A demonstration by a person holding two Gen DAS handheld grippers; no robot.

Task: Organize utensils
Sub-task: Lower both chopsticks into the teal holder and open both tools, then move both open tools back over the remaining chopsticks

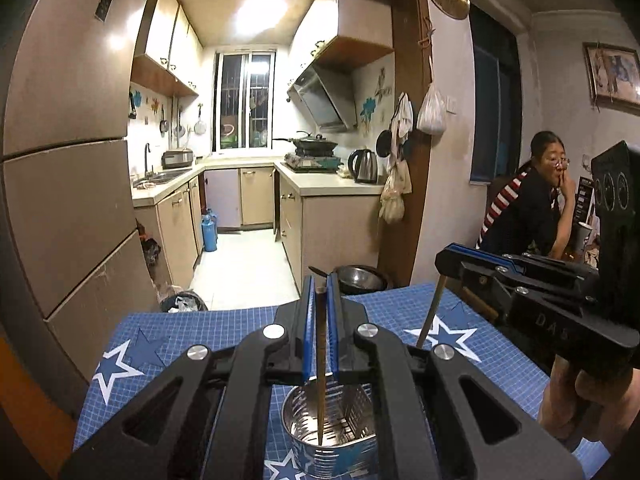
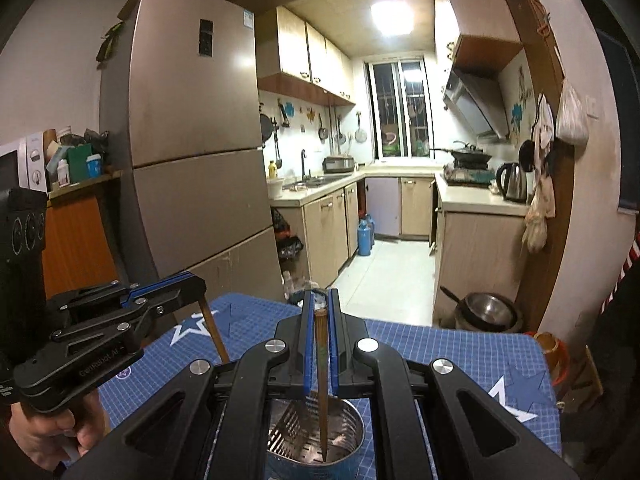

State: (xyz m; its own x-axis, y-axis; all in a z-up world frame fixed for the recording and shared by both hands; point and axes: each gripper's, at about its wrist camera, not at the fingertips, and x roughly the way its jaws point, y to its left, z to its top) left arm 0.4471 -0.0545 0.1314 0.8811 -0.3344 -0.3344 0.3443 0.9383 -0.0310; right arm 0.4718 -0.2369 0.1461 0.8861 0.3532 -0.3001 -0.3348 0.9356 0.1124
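Note:
In the left wrist view my left gripper is shut on a brown chopstick. It hangs upright, its tip inside the perforated steel utensil holder. To the right, my right gripper pinches a second, slanted chopstick over the mat. In the right wrist view my right gripper is shut on its chopstick, the tip down in the same holder. The left gripper shows at the left, clamping its chopstick.
The holder stands on a table under a blue gridded mat with white stars. A fridge rises at the left and the kitchen opens beyond. A steel basin and a bin sit on the floor. A person sits at the right.

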